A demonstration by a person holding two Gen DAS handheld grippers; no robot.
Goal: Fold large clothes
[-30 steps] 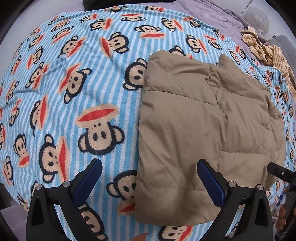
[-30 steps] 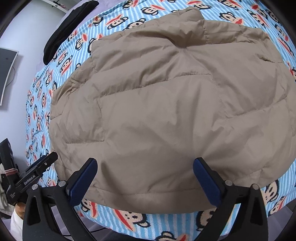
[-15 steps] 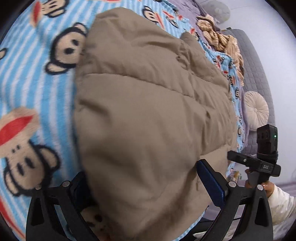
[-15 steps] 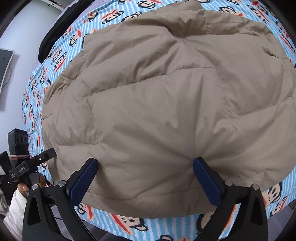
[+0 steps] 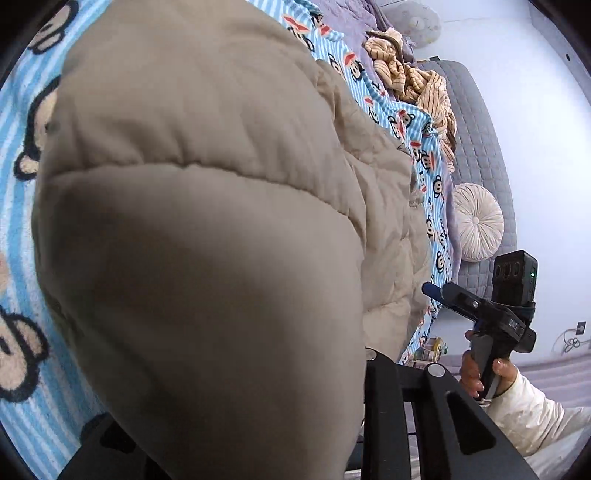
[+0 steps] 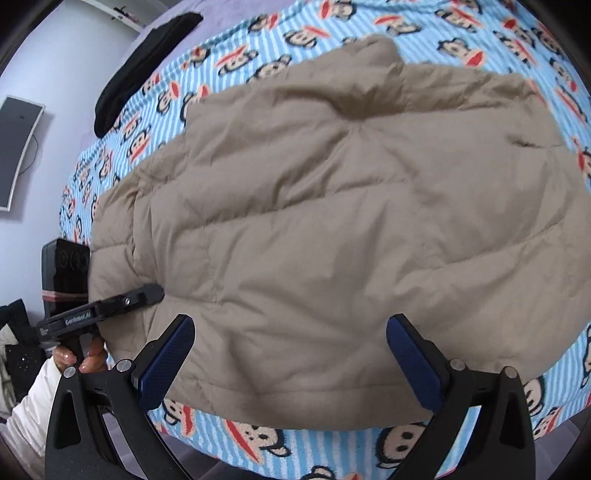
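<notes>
- Clearly soft and bulky, the tan quilted puffer jacket (image 6: 332, 229) lies spread on the monkey-print blanket (image 6: 332, 33) over the bed, its near hem toward the bed's edge.
- It likely weighs little but springs back, so folds may need pressing flat.
- Smooth shell fabric looks slippery; a thick stitched hem or seam is probably the surest hold.
- The left gripper (image 6: 147, 291) is pushed into the jacket's left edge; padding buries its fingertips, so I cannot tell whether it grips.
- The right gripper (image 6: 291, 354) hovers with jaws spread wide above the near hem, holding nothing.
</notes>
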